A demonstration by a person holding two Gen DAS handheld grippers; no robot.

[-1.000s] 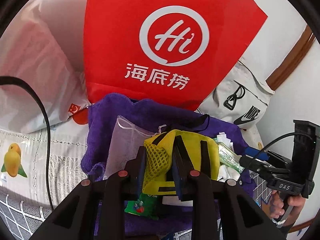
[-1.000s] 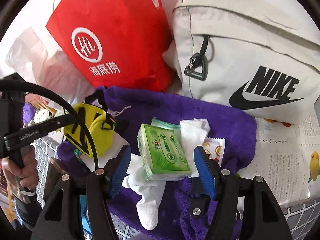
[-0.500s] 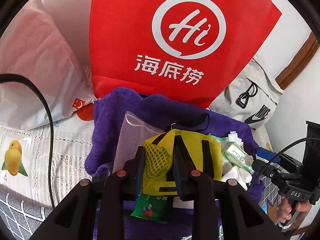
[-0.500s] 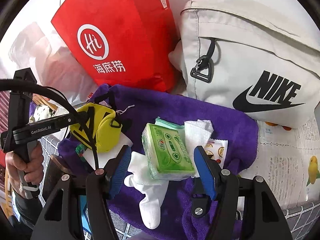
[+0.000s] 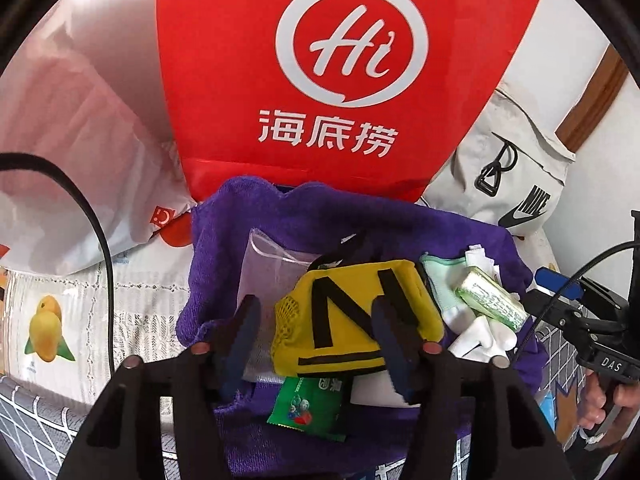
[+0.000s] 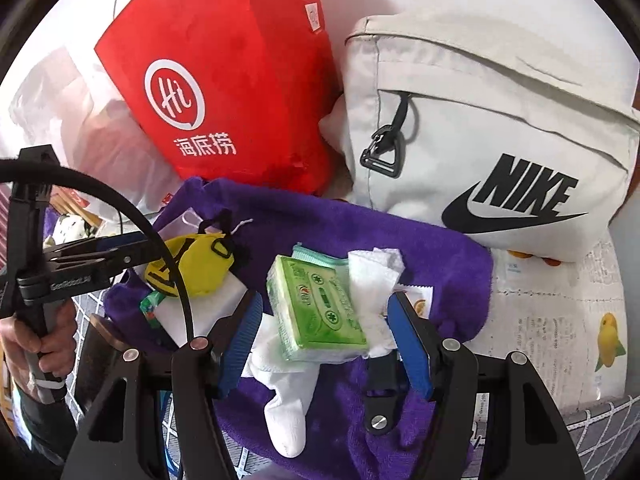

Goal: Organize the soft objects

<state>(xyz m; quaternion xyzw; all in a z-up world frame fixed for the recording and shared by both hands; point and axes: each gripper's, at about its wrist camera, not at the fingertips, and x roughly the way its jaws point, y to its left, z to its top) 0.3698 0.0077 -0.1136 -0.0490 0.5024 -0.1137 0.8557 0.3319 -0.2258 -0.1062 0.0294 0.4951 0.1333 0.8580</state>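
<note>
A yellow mesh pouch (image 5: 352, 300) with black straps lies on a purple towel (image 5: 320, 220). My left gripper (image 5: 316, 332) straddles the pouch. Its jaws are opening: the left pad stands clear of the pouch and the right pad is by its edge. My right gripper (image 6: 326, 332) stands open around a green tissue pack (image 6: 320, 304) without pressing it. The pack rests on a white sock (image 6: 288, 408) and crumpled white tissue (image 6: 376, 276). A green sachet (image 5: 308, 404) lies under the pouch's near edge, and a translucent drawstring bag (image 5: 264, 268) lies to its left.
A red paper bag (image 5: 340, 80) stands behind the towel, with a beige Nike bag (image 6: 500, 120) to its right and a translucent plastic bag (image 5: 60, 140) to its left. A fruit-print cloth (image 6: 560, 320) covers the surface. A hand (image 6: 44, 344) holds the left gripper's handle.
The left jaws have spread apart and let go of the yellow pouch, which has dropped flat onto the towel. The right gripper has stayed open around the tissue pack.
</note>
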